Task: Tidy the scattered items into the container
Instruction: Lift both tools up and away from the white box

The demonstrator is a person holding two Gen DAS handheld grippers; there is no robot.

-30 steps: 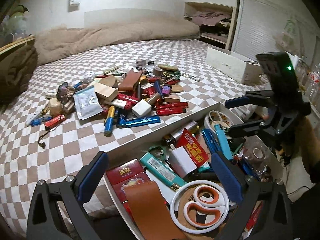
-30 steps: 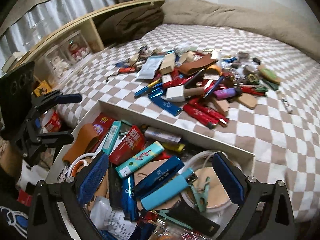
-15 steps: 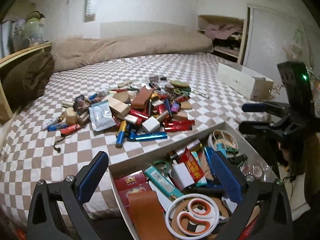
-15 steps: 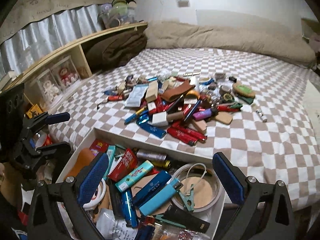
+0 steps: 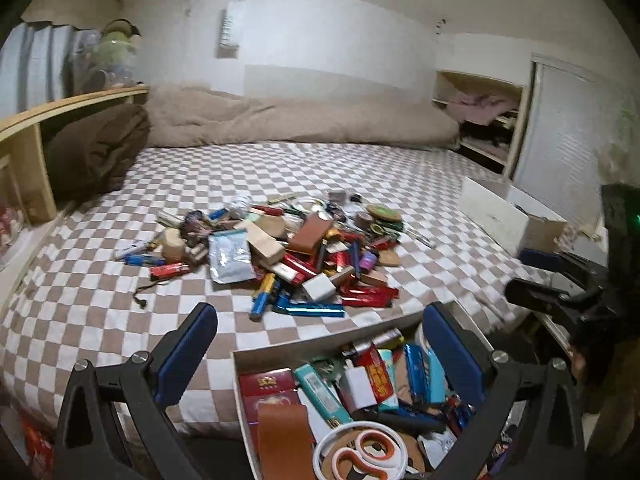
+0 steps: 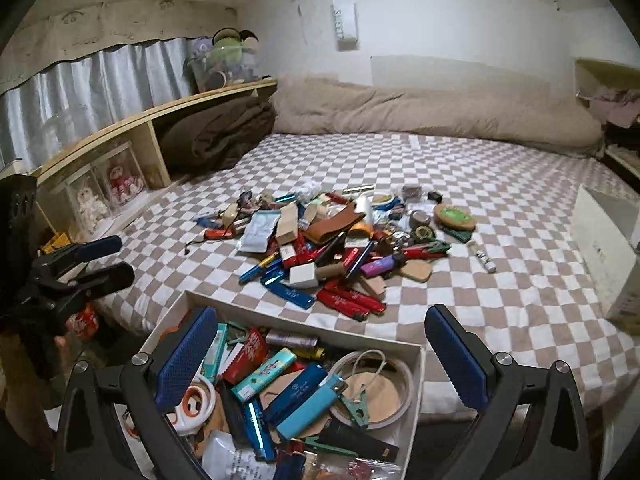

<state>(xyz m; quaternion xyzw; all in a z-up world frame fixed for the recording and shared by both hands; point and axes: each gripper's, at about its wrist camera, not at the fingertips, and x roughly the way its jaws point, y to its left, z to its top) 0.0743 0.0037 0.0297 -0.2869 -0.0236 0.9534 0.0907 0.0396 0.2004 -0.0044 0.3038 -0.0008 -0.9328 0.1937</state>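
A pile of scattered small items point(image 5: 296, 256) point(image 6: 332, 248) lies mid-bed on the checkered sheet: lighters, pens, a brown leather case, a silver pouch, a white block. A white box point(image 5: 320, 340) point(image 6: 304, 322) at the bed's near edge holds several items, among them scissors point(image 5: 360, 452) and tape rolls. My left gripper point(image 5: 320, 352) hangs open above the box's left part, nothing between its fingers. My right gripper point(image 6: 320, 356) is open over the box, also empty. Each gripper shows in the other's view: the right gripper point(image 5: 540, 280), the left gripper point(image 6: 100, 260).
A second white box point(image 5: 504, 216) point(image 6: 604, 248) sits on the bed's right side. A wooden shelf point(image 6: 132, 136) with a brown blanket runs along the left. A beige duvet point(image 5: 300, 120) lies at the bed's far end. Bare sheet surrounds the pile.
Both grippers have lifted up and drawn back from the box, so the views now take in more of the bed and room. Both stay open and empty.
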